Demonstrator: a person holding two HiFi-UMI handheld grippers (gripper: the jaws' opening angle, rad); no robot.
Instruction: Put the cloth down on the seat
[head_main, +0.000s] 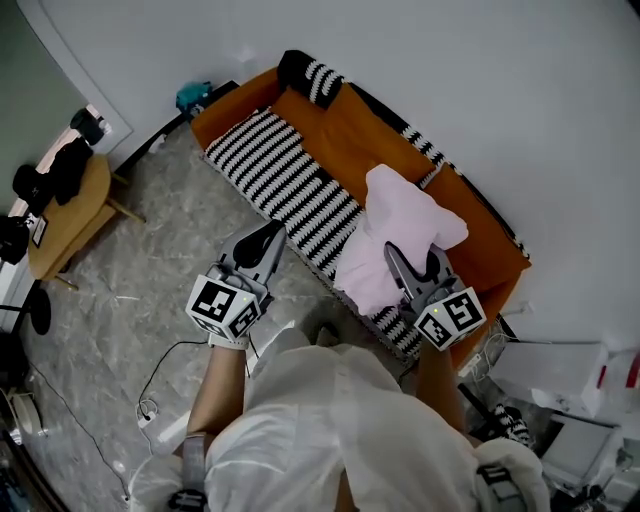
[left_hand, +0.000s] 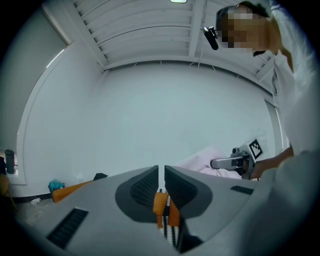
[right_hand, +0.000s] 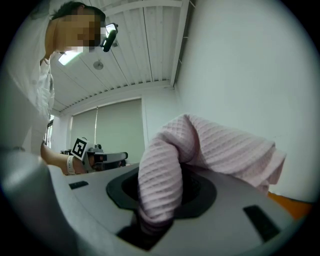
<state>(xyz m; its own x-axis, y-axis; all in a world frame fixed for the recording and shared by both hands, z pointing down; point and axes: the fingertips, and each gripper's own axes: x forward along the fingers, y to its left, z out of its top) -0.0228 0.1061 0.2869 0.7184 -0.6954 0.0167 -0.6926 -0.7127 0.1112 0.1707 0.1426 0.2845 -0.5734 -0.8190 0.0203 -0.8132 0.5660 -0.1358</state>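
A: Pink waffle cloth (head_main: 400, 235) hangs clamped in the right gripper (head_main: 413, 258) fingers (right_hand: 200, 189), over the striped seat (head_main: 280, 175). Recommended procedure?

B: Lower until the fabric rests, then release. The left gripper (head_main: 268, 235) fingers are closed and empty. Avoid the orange backrest (head_main: 345, 130); free seat room lies on the left gripper's side.

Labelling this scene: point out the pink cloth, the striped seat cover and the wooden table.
pink cloth (head_main: 405, 215), head view, its upper bulge.
striped seat cover (head_main: 280, 175), head view, its middle.
wooden table (head_main: 75, 215), head view, its bare top.
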